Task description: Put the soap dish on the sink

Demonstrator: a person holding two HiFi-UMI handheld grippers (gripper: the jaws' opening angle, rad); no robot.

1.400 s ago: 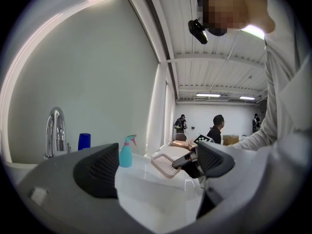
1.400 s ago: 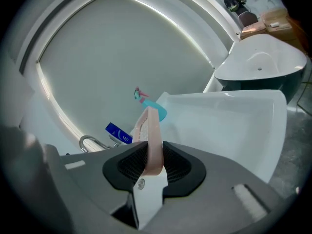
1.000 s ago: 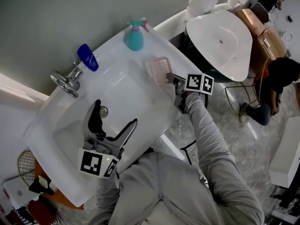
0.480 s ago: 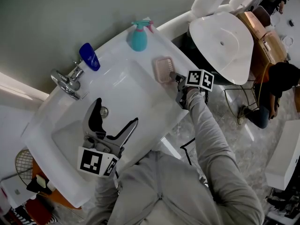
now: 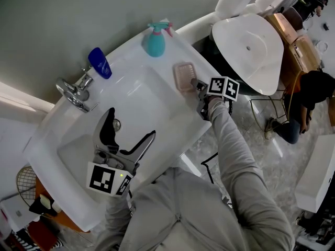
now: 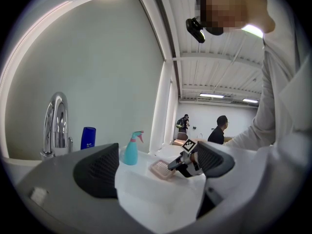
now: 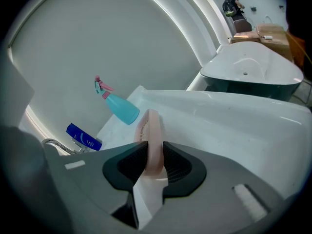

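The pink slotted soap dish [image 5: 184, 77] lies over the right rim of the white sink [image 5: 63, 127], just right of the basin. My right gripper [image 5: 194, 85] is shut on its near edge; in the right gripper view the dish [image 7: 150, 140] stands edge-on between the two black pads. From the left gripper view the dish [image 6: 161, 169] rests low on the rim with the right gripper [image 6: 176, 164] at it. My left gripper [image 5: 128, 132] hangs open over the basin's front part, holding nothing.
A teal spray bottle [image 5: 154, 41] stands at the sink's back corner, a blue bottle [image 5: 99, 63] lies next to the chrome tap [image 5: 73, 92]. The drain [image 5: 116, 124] is by the left jaws. A white bathtub [image 5: 251, 46] sits to the right; a person crouches beyond it.
The right gripper and soap dish have shifted slightly right along the rim over the last second. The left gripper has stayed nearly still, open.
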